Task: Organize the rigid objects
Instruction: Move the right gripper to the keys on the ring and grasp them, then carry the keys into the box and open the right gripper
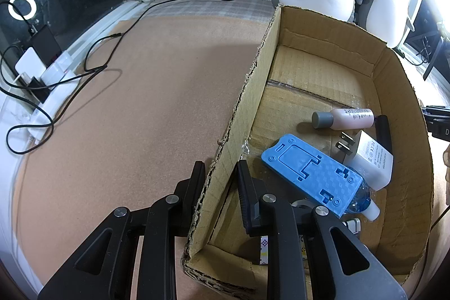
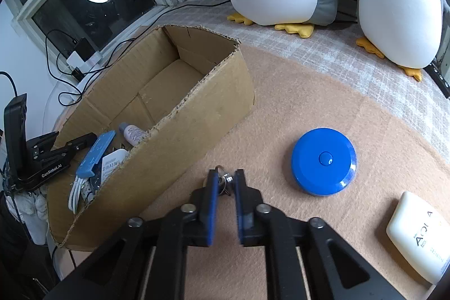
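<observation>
Tan felt mat, right tongs clamped on keyring, left tongs gripping box wall

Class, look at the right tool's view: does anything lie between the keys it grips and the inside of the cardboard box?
Only the box's own near wall stands between. The right tool is shut on the keys on the mat just outside that wall, so they must go over its torn rim. Beyond the wall, the far end of the box floor is bare.

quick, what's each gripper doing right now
Left gripper: shut on the cardboard box wall.
Right gripper: shut on a key ring.
</observation>
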Motion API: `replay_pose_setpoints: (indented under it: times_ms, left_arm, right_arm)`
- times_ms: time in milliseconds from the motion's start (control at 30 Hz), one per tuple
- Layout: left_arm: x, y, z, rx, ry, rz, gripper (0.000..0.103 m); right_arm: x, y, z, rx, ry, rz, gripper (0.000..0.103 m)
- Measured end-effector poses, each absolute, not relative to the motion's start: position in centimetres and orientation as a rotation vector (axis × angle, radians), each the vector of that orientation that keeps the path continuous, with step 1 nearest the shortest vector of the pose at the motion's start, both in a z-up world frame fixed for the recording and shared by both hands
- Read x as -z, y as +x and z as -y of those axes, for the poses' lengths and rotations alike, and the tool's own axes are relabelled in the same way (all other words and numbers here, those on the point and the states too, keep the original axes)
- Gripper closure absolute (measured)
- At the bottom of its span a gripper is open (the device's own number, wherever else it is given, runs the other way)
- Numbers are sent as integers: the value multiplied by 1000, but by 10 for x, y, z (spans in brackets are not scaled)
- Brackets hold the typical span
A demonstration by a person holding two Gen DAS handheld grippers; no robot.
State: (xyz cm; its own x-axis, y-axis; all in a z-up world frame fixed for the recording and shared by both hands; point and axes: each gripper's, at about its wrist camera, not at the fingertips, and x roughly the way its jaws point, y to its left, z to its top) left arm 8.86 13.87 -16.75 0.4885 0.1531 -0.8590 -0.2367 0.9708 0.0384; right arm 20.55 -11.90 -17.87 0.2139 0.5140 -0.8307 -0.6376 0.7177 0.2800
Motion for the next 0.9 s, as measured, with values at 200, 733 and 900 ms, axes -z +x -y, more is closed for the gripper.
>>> replay_pose_setpoints:
  times_ms: [200,733,900]
  left_arm:
    - [167,89,-139,-240,-96,-1030,83]
    - [169,85,-140,-235,-112,-1014,83]
    - [169,85,-140,-233,-119,-1009,83]
  right_arm:
    - [170,196,118,-788,-159,-1065,101]
    - [99,149,114,-794,-224,-909,101]
    - [78,129,104,-826,-237,-865,101]
